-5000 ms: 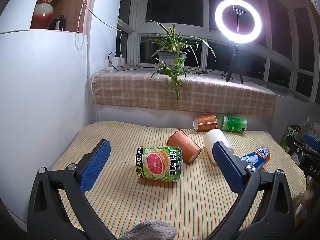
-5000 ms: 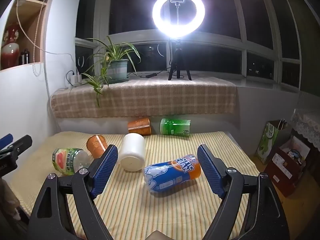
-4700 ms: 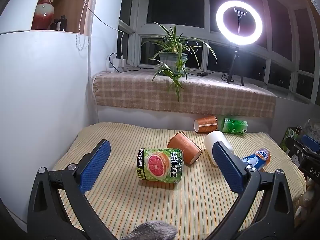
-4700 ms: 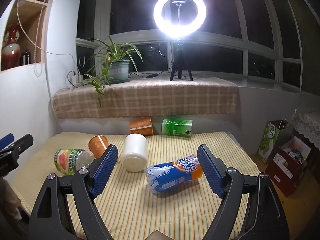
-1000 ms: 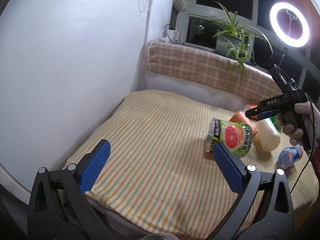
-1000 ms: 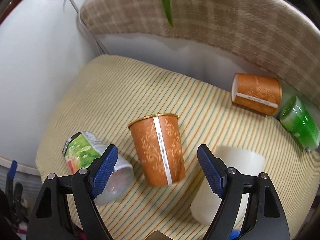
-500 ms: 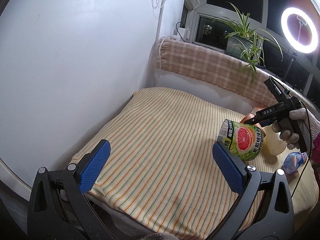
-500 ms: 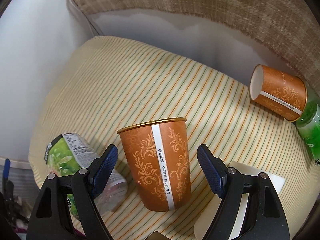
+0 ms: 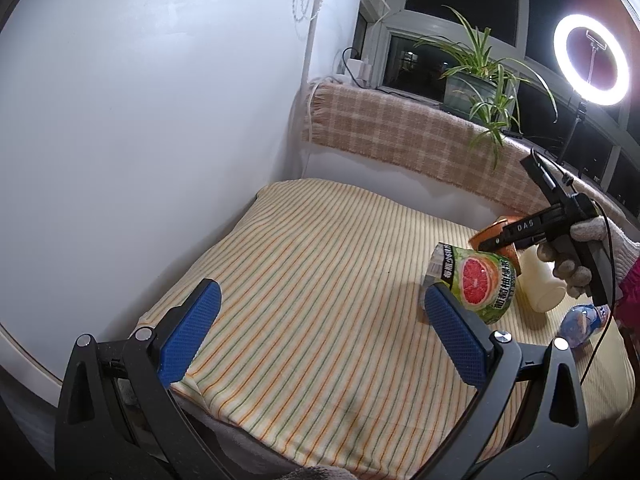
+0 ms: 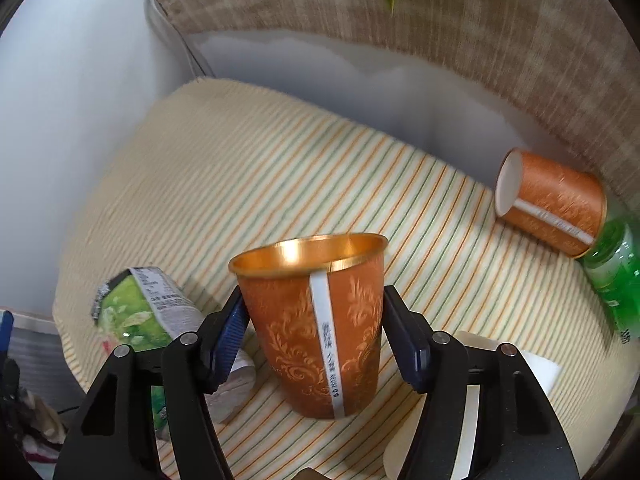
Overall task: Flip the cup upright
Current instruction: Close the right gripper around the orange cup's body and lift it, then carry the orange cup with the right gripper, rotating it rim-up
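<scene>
An orange paper cup (image 10: 320, 320) with a gold inside and a white seam strip sits between the fingers of my right gripper (image 10: 316, 332). The blue pads press both its sides, and its mouth faces up and away. In the left wrist view the cup (image 9: 492, 236) shows only partly behind the right gripper (image 9: 520, 232) and a gloved hand. My left gripper (image 9: 320, 332) is open and empty over the near left part of the striped cloth (image 9: 320, 280).
A green grapefruit can (image 9: 472, 284) lies beside the cup, also seen in the right wrist view (image 10: 148, 308). A second orange cup (image 10: 552, 208) and a green bottle (image 10: 612, 272) lie by the back wall. A white cup (image 9: 540, 284) and blue bottle (image 9: 580, 320) lie right.
My right gripper has closed in on the orange cup, and its pads now press the cup's sides. The cup's gold inside now shows. My left gripper has drawn back to the left.
</scene>
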`<state>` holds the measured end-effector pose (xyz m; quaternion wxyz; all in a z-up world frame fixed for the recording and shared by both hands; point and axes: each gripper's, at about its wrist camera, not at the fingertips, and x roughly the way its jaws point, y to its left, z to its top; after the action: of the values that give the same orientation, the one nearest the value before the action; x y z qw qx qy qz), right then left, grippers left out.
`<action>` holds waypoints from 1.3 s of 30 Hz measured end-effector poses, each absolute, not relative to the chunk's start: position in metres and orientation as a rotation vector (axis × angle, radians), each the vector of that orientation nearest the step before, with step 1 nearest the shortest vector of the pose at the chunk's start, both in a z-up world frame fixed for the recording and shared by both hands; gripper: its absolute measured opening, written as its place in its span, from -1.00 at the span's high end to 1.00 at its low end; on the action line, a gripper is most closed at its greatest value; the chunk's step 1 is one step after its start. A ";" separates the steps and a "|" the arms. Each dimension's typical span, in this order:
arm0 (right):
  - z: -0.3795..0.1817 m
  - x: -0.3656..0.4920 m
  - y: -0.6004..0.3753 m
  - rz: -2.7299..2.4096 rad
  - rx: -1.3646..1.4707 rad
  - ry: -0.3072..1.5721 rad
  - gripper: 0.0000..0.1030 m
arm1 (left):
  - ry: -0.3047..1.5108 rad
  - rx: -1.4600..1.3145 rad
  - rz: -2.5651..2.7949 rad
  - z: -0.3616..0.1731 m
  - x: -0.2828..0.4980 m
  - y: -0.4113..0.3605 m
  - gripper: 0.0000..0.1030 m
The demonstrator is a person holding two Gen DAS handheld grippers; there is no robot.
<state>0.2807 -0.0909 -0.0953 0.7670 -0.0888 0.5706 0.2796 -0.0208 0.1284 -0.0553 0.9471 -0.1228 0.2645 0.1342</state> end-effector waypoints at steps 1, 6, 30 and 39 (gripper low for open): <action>-0.090 0.279 -0.093 0.608 -0.187 1.224 -0.25 | 0.537 -0.248 0.270 -0.054 -0.021 0.127 -1.00; -0.062 0.263 -0.106 0.625 -0.126 1.134 -0.23 | 0.531 -0.234 0.241 -0.051 -0.020 0.116 -1.00; -0.092 0.096 -0.220 0.592 0.528 1.215 -0.25 | 0.603 -0.281 -0.042 -0.049 -0.009 0.056 -1.00; -0.126 0.096 -0.215 0.521 0.567 1.269 -0.26 | 0.657 -0.317 -0.089 -0.056 -0.009 0.045 -0.98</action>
<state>0.0963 -0.2150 -0.1256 0.7370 0.2580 0.5779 0.2373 -0.0086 0.0452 -0.0560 0.9332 -0.1549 0.3213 -0.0437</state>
